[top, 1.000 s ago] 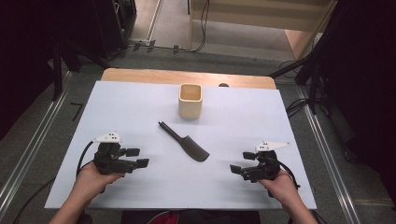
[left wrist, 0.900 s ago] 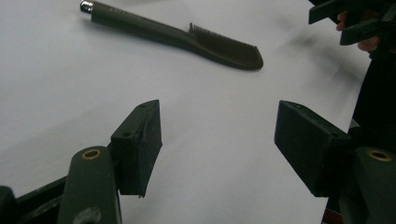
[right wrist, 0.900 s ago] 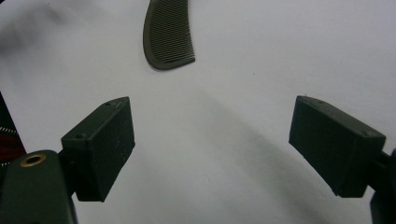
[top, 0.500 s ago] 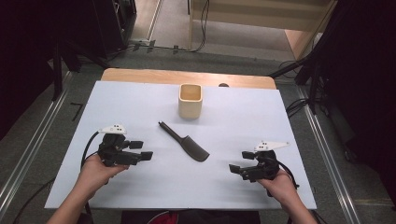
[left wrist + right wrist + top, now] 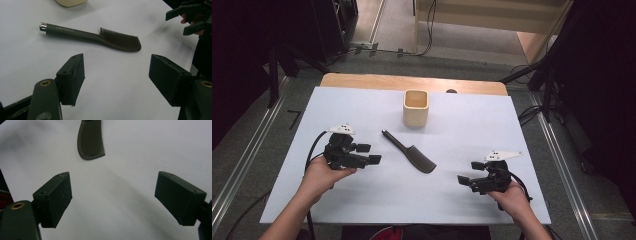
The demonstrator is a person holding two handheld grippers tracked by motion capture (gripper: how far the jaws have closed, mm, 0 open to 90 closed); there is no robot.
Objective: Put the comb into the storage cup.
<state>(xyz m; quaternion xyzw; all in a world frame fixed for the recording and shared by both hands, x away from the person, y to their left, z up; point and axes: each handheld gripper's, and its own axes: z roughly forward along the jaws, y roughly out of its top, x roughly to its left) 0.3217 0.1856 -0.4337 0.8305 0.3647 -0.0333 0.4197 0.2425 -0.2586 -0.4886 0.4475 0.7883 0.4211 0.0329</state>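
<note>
dark flat plastic comb with a long handle [image 5: 410, 152] lying flat on the white-covered desk [image 5: 362, 100], near the middle, handle end pointing toward the far left, toothed end toward the near right. pale beige square-mouthed cup [image 5: 415, 107] upright beyond the comb, near but apart from its handle tip. left tool [image 5: 368, 154] held low over the desk left of the comb, jaws spread wide, clamped on nothing, aimed at the comb. in left gripper view, comb [image 5: 92, 37] just beyond the open jaws, silver cap on the handle end, teeth facing up. right tool [image 5: 465, 180] held near the front right of the desk, jaws likewise wide apart and empty, well apart from the comb. in right gripper view, toothed end of comb [image 5: 90, 141] ahead of the spread jaws, bare white surface between them.
</note>
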